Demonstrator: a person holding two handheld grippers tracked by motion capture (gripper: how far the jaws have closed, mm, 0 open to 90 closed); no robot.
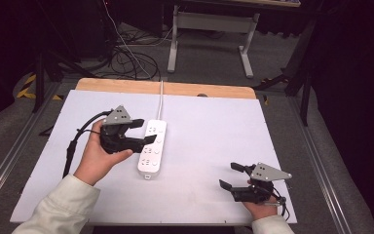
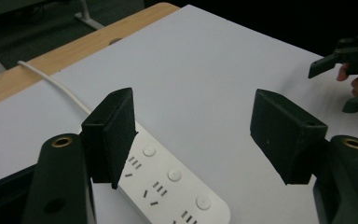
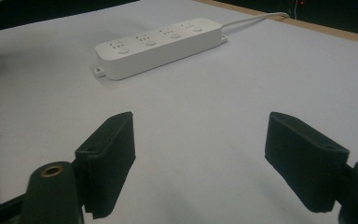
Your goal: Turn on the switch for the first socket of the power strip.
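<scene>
On the white-covered tabletop with its bare wooden far edge, a long white plastic power strip is lying flat, left of centre, its length running from the near side toward the far side. Socket slots and round white buttons are showing along its upper face. A white round cable is leaving its far end and running over the wooden edge.

Left tongs, black with a grey three-cornered plate on top: a hand in a pale sleeve is holding them at the strip's left side. Their jaws are standing wide apart, released, gripping nothing. In the high view the jaw tips are reaching over the strip's left edge; whether they are touching it cannot be told. In the left gripper view the strip is lying below and between the two jaws, nearer the left-hand one.

Right tongs, same make: a hand is holding them near the tabletop's near right corner, well apart from the strip. Their jaws are likewise spread and released, with bare white surface between them. In the right gripper view the strip is lying farther off, beyond the jaws.

Beyond the tabletop, a grey carpeted floor is carrying the white metal legs of another desk and a tangle of dark cables.
</scene>
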